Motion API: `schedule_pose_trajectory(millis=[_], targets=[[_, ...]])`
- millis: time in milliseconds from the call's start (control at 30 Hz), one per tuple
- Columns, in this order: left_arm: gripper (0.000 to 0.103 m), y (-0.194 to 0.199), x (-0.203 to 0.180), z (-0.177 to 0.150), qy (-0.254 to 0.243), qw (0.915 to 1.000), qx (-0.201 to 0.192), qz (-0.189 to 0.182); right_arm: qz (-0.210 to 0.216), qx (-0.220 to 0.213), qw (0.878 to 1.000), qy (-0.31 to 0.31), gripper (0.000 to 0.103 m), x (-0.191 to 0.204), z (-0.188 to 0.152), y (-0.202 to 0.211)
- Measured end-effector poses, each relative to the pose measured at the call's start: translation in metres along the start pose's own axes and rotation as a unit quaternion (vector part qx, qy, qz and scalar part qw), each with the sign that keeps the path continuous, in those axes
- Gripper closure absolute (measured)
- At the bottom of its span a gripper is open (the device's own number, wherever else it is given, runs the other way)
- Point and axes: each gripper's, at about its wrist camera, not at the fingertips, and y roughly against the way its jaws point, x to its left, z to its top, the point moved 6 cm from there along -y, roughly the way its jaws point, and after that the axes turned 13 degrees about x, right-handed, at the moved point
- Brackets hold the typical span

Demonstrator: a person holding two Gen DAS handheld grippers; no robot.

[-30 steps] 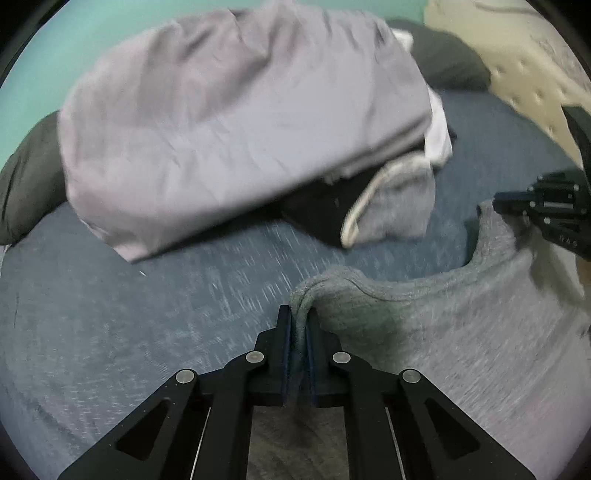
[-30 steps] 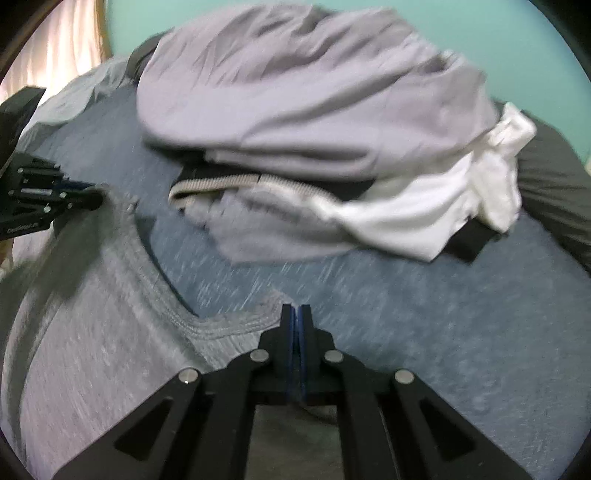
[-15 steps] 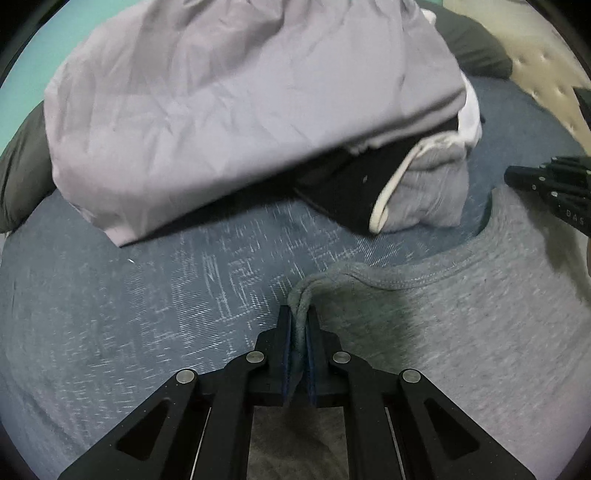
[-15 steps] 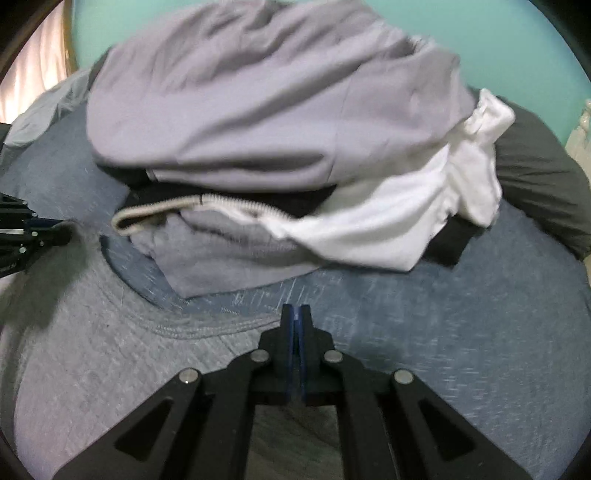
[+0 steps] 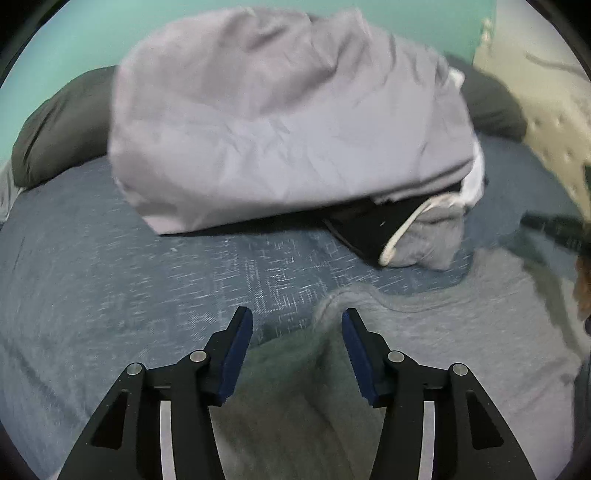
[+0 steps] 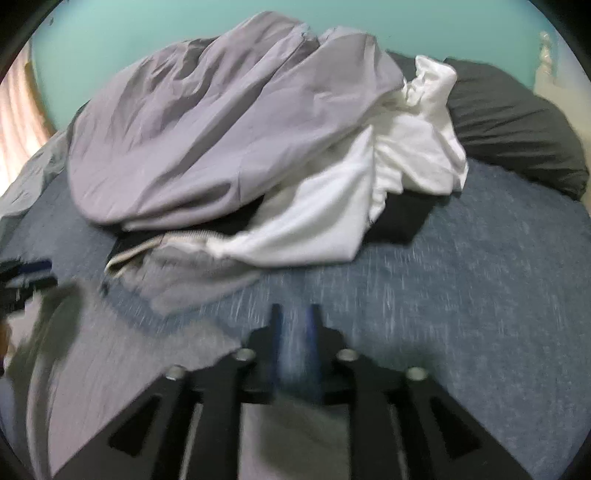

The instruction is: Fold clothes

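We record, in the upper half of both views, a heaped pile of clothes on the blue bedspread: a lilac-grey sheet-like garment with fine creases lies on top, a crumpled white garment spills from its right side in the right wrist view, and under them sit a black piece and a soft grey item with a pale ribbed cord edge. Dark charcoal pillows lie behind the pile against a teal wall; a cream tufted headboard fills the upper right of the left wrist view. The grey t-shirt, heathered knit with a stitched neckline, lies flat across the lower frame of both views, its collar just short of the pile. Our left gripper has its jaws spread wide, a raised fold of the shirt's collar standing between them, touching neither pad as far as we can tell. Our right gripper is blurred; its jaws stand slightly parted, blue bedspread showing in the gap, the shirt's edge just to their left. Each gripper shows only as a dark smear at the other view's edge. The shirt's lower part is hidden behind the gripper bodies.
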Motion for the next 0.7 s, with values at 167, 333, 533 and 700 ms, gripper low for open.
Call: schedule_pose_trajectory(millis=[167,333,533,700], targets=[[0.045,0.037,0.000,-0.032,0.009,0.9995,-0.023,-0.021,-0.015,0.037,0.995,0.091,0.074,0.005,-0.046,0.004],[0.045,0.029,0.000,-0.063,-0.005,0.9999,-0.010,-0.005,-0.025,0.066,0.992,0.106,0.074,0.002,-0.067,-0.014],[0.045,0.018,0.000,-0.084,-0.010,0.9999,0.000,-0.014,-0.040,0.078,0.990,0.114,0.074,-0.003,-0.064,-0.034],[0.045,0.010,0.006,-0.090,-0.002,0.9998,0.002,-0.018,-0.028,0.082,0.987,0.134,0.085,0.001,-0.066,-0.042]])
